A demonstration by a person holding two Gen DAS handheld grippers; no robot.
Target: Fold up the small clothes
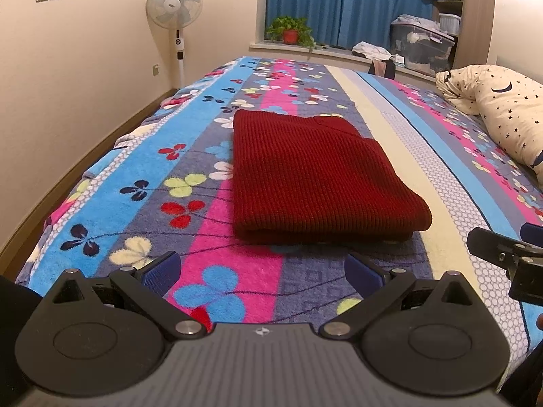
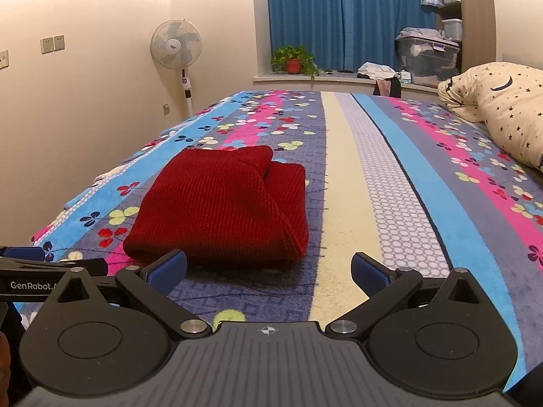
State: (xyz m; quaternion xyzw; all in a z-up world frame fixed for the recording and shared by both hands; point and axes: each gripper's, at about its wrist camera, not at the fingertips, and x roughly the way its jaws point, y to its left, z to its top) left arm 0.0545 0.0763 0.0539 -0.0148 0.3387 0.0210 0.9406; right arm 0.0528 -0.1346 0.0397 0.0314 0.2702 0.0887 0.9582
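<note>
over on the far left a white pedestal fan (image 1: 174, 3) is standing against the cream wall, with a little green potted plant in a red pot (image 1: 290, 30) sitting on the window ledge next to it, in front of the blue curtains (image 1: 349, 3).

the left gripper (image 1: 261, 273) is hanging low over the near end of the bed, its blue-padded fingers (image 1: 161, 271) spread wide apart and holding nothing. right ahead of it the dark red knitted sweater (image 1: 315, 176) is lying folded into a neat flat rectangle on the fleecy striped blanket with the clover flower print (image 1: 190, 156), thick folded edge facing the camera, not touching either gripper.

moving right, the right gripper (image 2: 268, 271) is sitting just beside the left one, also wide open and empty, hovering over the cream stripe of the blanket. from its camera the sweater is lying ahead and a bit left, close to the left fingertip but apart from it.

far right, a cream pillow with a star and moon print (image 1: 502, 108) is resting on the bed, and a clear plastic storage bin (image 1: 420, 45) is sitting by the window behind it.
</note>
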